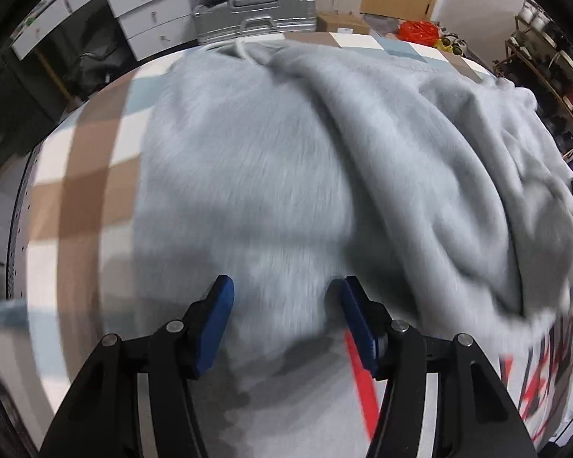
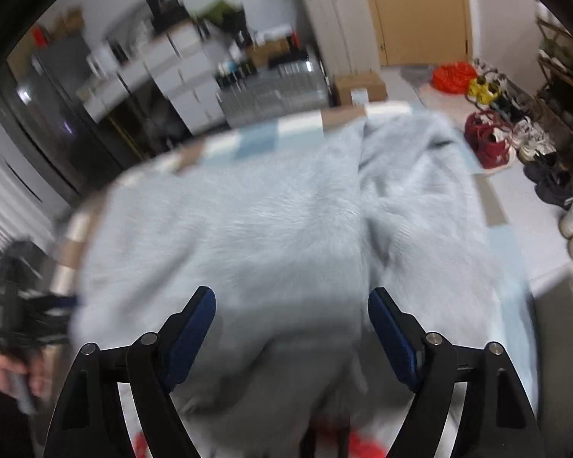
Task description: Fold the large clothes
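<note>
Two claws hang over a big grey fuzzy garment point(image 1: 286, 160) spread on the checked worktop point(image 1: 84, 191). Both pictures are blurry. The left claw point(image 1: 282, 290) is half open with nothing pinched between its blue pads point(image 1: 219, 316). The right claw point(image 2: 292, 301) stands wide – nothing in it either. Red and black print point(image 1: 546, 374) shows at the near edge, too smeared to read, and the garment's right side runs out of view.

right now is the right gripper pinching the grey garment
No, the right gripper stands open above the grey garment, its pads apart.
</note>
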Available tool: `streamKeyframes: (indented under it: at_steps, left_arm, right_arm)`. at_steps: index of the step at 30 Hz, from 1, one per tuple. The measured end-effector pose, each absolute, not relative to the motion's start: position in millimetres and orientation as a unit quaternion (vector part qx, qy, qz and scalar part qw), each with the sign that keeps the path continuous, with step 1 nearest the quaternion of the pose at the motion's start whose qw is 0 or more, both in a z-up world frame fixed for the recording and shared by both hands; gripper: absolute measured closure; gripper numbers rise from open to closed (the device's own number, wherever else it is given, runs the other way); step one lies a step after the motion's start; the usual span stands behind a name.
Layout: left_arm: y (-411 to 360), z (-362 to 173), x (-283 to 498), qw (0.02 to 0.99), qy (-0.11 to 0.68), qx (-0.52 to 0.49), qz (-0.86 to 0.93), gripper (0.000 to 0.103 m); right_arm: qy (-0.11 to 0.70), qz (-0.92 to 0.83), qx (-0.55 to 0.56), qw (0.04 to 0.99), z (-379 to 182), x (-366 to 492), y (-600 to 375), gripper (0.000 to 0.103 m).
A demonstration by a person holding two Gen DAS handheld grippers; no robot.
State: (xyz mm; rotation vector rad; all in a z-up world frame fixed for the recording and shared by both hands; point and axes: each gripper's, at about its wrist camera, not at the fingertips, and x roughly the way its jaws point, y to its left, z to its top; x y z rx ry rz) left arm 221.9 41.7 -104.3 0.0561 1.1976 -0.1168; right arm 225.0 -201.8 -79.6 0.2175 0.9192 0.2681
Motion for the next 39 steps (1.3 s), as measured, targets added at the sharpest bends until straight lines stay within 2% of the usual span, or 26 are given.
streamKeyframes:
  at_steps: [5, 6, 7, 8, 9, 10, 11, 14, 22, 25, 28, 33, 39]
  left_arm:
    - [49, -67, 128, 0.859, 0.511, 0.023, -0.02, 0.05]
    - [45, -56, 104, 0.874, 0.484, 0.038, 0.006, 0.049]
    - [38, -45, 80, 0.89, 0.452, 0.046, 0.022, 0.048]
    - [37, -34, 60, 0.903, 0.426, 0.053, 0.03, 0.04]
    - [34, -25, 34, 0.914, 0.401, 0.054, 0.032, 0.027]
    - [33, -19, 20, 0.921, 0.385, 0.051, 0.032, 0.021]
    - [32, -11, -5, 0.93, 0.364, 0.049, 0.038, 0.017]
    - [19, 5, -50, 0.94, 0.335, 0.054, 0.047, 0.017]
    - [20, 7, -52, 0.947, 0.311, 0.059, 0.049, 0.016]
    - [24, 5, -63, 0.949, 0.305, 0.061, 0.057, 0.005]
    - [32, 0, -72, 0.949, 0.303, 0.058, 0.067, 0.004]
    - [52, -13, -75, 0.941, 0.333, 0.027, 0.053, 0.004]
    - [85, -42, -66, 0.912, 0.407, -0.034, 0.042, 0.004]
  right_arm:
    - [0.365, 0.161, 0.106, 0.911, -30, 112, -210, 0.019]
    - [0.342, 0.173, 0.105, 0.917, -22, 84, -209, 0.018]
    - [0.32, 0.185, 0.102, 0.923, -16, 59, -207, 0.012]
    - [0.301, 0.194, 0.1, 0.928, -11, 40, -204, 0.004]
    - [0.273, 0.198, 0.101, 0.936, -8, 10, -203, 0.001]
    - [0.254, 0.197, 0.106, 0.941, -7, -13, -202, 0.0]
    - [0.237, 0.199, 0.113, 0.944, -9, -31, -201, 0.0]
    - [0.215, 0.196, 0.14, 0.946, -16, -71, -202, 0.0]
    - [0.245, 0.191, 0.192, 0.931, -21, -93, -219, 0.0]
    - [0.234, 0.185, 0.183, 0.937, -20, -102, -221, 0.0]
    - [0.218, 0.181, 0.17, 0.944, -16, -112, -220, 0.0]
    - [0.215, 0.176, 0.168, 0.946, -20, -122, -223, 0.0]
    - [0.199, 0.163, 0.168, 0.952, -21, -135, -236, 0.0]
